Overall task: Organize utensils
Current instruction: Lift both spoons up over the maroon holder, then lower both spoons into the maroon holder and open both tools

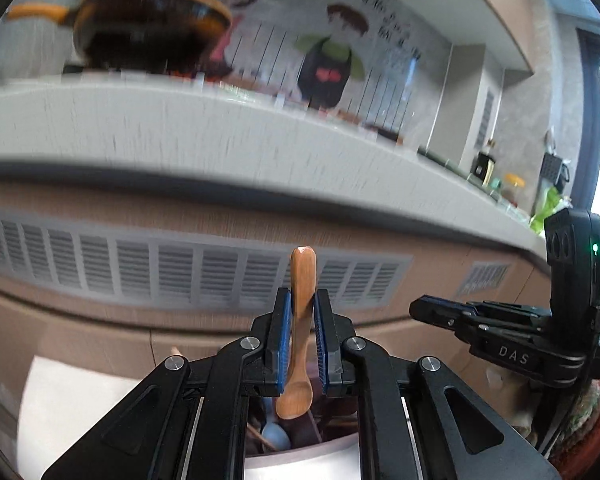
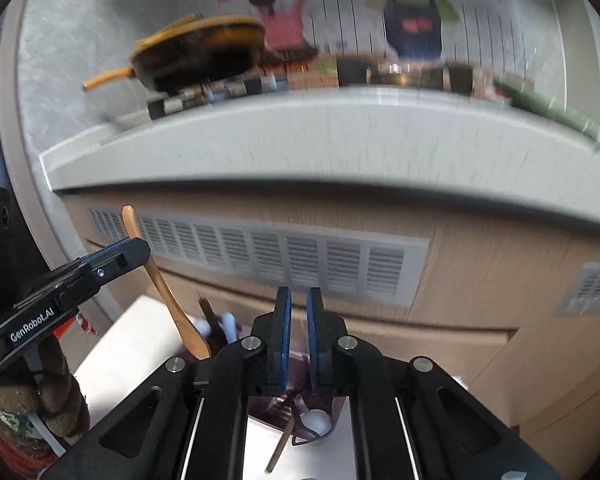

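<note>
We are clamping a wooden spoon (image 1: 300, 332) between the blue ribbed pads (image 1: 285, 340) of our left gripper (image 1: 302, 338), handle pointing up, its smooth oval bowl hanging over a dark utensil holder (image 1: 300, 436) where a pale blue spoon (image 1: 275, 434) is lying. Our right gripper (image 2: 299, 336) is holding nothing, its pads sitting close together with a narrow gap between them. Below it we are seeing a metal fork (image 2: 281, 440) and a white spoon (image 2: 317, 420). Far beyond, a grey countertop (image 1: 180, 128) is carrying a dark yellow-rimmed pan (image 1: 148, 28), above slatted beige cabinet vents (image 2: 284, 256).
</note>
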